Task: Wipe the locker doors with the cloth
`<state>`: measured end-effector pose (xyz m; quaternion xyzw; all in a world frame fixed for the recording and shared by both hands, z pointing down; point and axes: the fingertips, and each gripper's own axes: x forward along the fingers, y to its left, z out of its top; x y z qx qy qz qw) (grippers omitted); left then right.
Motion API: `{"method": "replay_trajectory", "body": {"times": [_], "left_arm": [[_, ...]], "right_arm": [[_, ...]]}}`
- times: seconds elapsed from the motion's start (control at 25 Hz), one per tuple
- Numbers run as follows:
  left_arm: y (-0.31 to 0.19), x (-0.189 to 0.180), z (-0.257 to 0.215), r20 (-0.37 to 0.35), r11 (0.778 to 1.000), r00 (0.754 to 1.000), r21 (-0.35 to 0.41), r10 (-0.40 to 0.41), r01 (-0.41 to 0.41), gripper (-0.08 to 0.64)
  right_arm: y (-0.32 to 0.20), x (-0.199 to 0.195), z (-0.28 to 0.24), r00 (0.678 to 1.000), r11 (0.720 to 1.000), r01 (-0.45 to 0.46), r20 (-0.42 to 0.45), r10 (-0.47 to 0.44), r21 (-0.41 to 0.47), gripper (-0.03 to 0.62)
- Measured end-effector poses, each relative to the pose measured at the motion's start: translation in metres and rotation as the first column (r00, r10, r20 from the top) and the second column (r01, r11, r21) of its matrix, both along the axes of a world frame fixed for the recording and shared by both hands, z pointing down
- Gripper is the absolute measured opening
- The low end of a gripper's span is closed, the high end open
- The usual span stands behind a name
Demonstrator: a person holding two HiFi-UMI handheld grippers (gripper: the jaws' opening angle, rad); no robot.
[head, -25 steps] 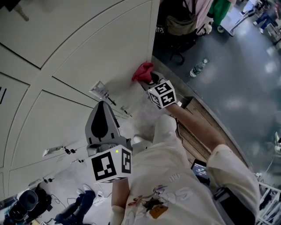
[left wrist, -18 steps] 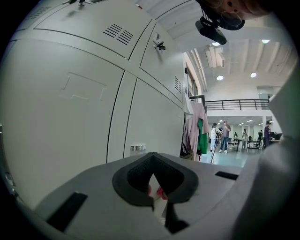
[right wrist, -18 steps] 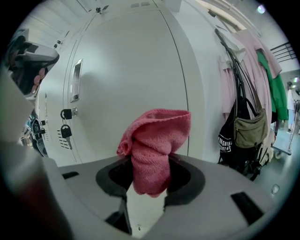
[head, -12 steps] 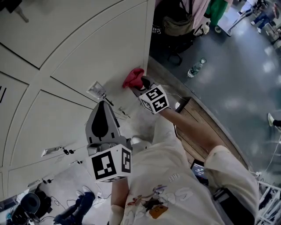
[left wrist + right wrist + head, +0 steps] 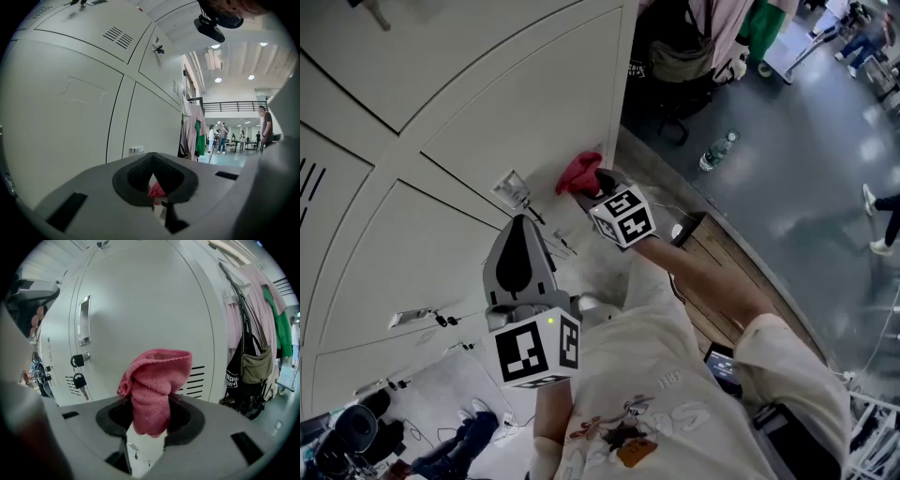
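Pale locker doors (image 5: pixel 487 103) beside grey floor (image 5: pixel 787 141); right tool (image 5: pixel 598 181) tight on pink cloth (image 5: pixel 578 172); left tool (image 5: pixel 517 227) closed, empty

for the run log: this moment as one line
right gripper: shut on pink cloth | cloth by locker door, contact unclear | left gripper: shut, empty

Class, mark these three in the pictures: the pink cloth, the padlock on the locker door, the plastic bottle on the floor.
pink cloth (image 5: pixel 157 385), right gripper view, on its bunched middle.
padlock (image 5: pixel 78 379), right gripper view, on its dark body.
plastic bottle (image 5: pixel 716 151), head view, on its side.
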<state>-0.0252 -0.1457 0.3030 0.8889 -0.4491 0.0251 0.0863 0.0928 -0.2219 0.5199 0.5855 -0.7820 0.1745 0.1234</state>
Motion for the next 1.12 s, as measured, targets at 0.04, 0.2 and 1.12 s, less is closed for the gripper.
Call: {"method": "replay_trajectory", "body": {"times": [0.04, 0.2, 1.12], "left_arm": [[0.000, -0.001, -0.001, -0.002, 1.000, 1.000, 0.001, 0.001, -0.001, 0.006], [0.000, -0.005, -0.002, -0.012, 1.000, 1.000, 0.005, 0.000, 0.000, 0.006], [-0.003, -0.012, -0.016, -0.007, 0.999, 1.000, 0.038, -0.003, 0.003, 0.006]], "right_arm": [[0.000, -0.001, -0.004, 1.000, 1.000, 0.003, -0.003, -0.003, -0.002, 0.172], [0.000, -0.006, -0.022, 1.000, 1.000, 0.017, -0.016, -0.017, -0.015, 0.172], [-0.001, -0.006, -0.143, 0.995, 0.998, 0.061, -0.078, -0.061, -0.003, 0.173]]}}
